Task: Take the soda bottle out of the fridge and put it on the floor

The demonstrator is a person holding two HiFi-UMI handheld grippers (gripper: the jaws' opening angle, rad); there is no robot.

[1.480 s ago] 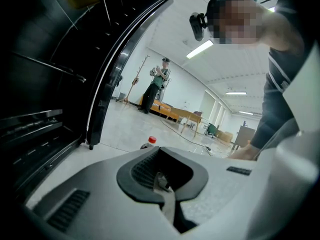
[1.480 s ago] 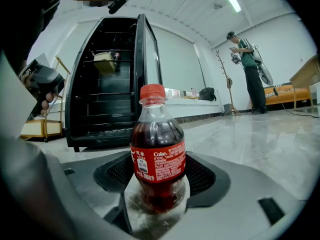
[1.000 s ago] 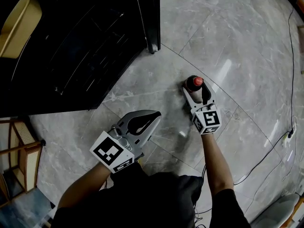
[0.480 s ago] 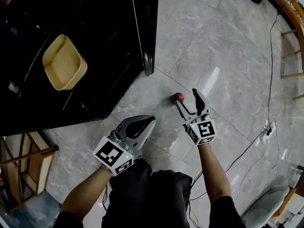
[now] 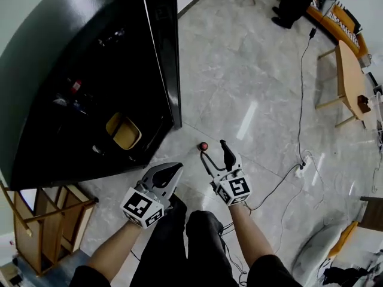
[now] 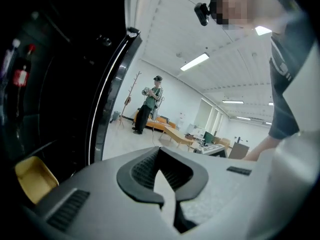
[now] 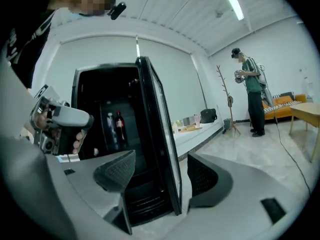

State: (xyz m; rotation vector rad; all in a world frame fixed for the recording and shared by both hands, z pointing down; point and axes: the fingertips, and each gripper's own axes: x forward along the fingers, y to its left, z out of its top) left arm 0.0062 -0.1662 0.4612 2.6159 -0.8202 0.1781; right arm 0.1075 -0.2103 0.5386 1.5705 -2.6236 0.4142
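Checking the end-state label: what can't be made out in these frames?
- soda bottle: head view, only its red cap shows from above; body and label too small.
- fridge: head view, shelves too dark.
- bottles inside: right gripper view, labels too small.
- yellow tray: left gripper view, partly hidden by the left gripper.

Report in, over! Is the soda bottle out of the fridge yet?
Left gripper shut, empty. Right gripper open, empty. Red-capped dark soda bottle upright on grey marble floor, outside open black fridge. Nothing in the way.
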